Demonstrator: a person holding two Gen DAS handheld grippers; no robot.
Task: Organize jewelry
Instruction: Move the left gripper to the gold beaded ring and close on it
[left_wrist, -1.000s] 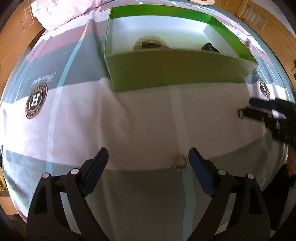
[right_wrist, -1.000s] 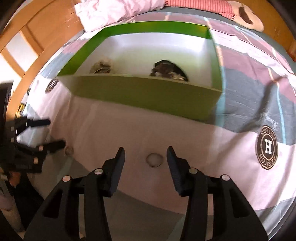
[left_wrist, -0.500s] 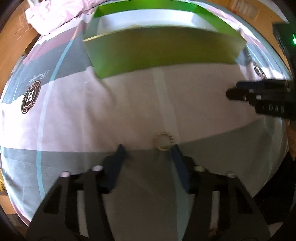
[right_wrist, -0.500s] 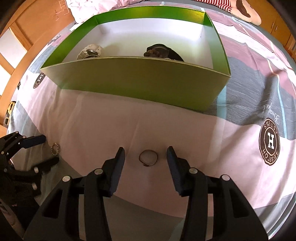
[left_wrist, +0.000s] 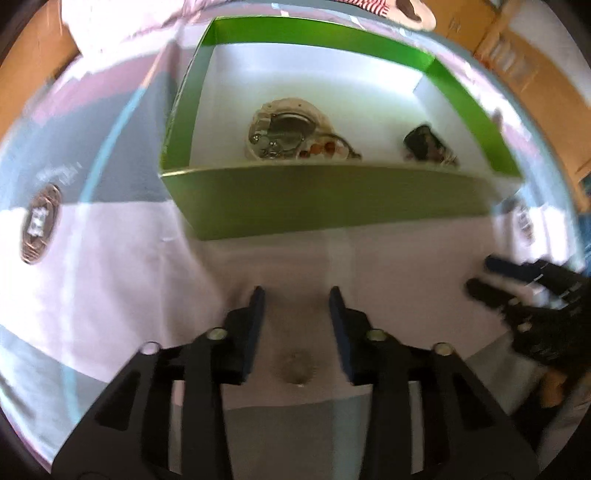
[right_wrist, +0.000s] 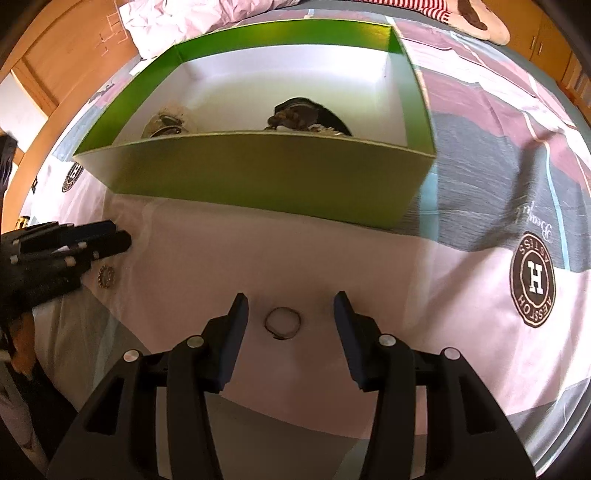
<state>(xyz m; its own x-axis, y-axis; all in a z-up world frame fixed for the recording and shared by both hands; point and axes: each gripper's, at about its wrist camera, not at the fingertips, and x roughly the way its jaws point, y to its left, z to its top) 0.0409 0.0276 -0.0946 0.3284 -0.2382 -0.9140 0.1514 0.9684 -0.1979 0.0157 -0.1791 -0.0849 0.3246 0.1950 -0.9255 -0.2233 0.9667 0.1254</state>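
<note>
Both wrist views over green box (left_wrist: 332, 199)

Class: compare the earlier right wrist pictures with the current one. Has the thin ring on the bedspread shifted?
No. The thin ring lies on the same white band of the bedspread, in front of the green box.

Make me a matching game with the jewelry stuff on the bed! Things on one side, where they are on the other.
Things:
1. thin ring
2. beaded ring
3. dark pile of jewelry
4. green box

Places:
A. inside the box
B. on the bedspread, beyond both claws
C. between the right claw's fingers
D. on the bedspread beside the left claw

Pairs: 1-C, 2-D, 3-A, 4-B
</note>
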